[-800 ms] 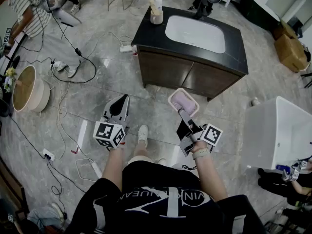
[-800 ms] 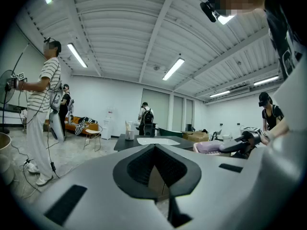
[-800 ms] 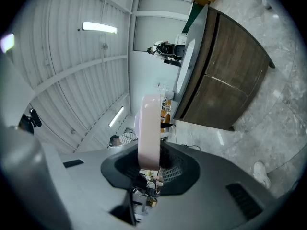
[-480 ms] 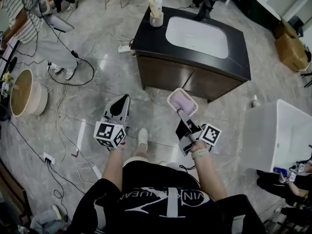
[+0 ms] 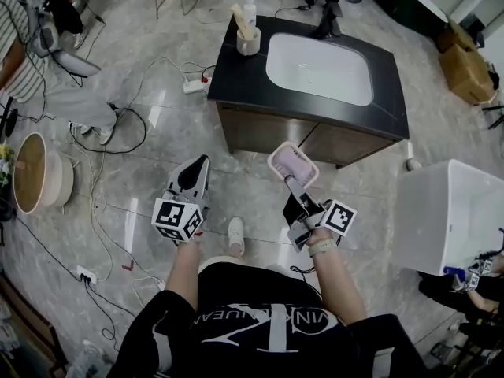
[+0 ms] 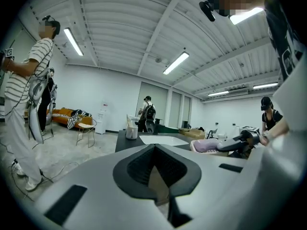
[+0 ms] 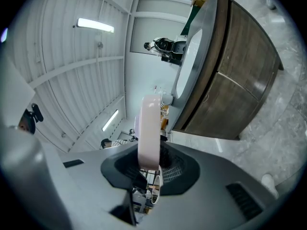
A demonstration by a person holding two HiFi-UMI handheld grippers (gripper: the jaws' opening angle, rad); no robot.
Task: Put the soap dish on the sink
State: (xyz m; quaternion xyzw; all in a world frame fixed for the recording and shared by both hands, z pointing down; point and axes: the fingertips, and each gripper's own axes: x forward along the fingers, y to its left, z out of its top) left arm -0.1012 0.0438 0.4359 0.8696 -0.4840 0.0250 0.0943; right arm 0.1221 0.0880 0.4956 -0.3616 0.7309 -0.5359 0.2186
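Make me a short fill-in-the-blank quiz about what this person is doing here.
1. The pink soap dish is gripped by the tool in the person's ____ hand.
2. The other tool holds ____.
3. The sink has a white basin set in a ____ countertop.
4. The soap dish is over the ____, not yet on the sink.
Missing words: right; nothing; black; floor.

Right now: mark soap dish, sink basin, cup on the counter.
soap dish [image 5: 293, 166]: head view, middle of its pink inside.
sink basin [image 5: 319, 68]: head view, white bowl's bare middle.
cup [image 5: 249, 42]: head view, its side wall.
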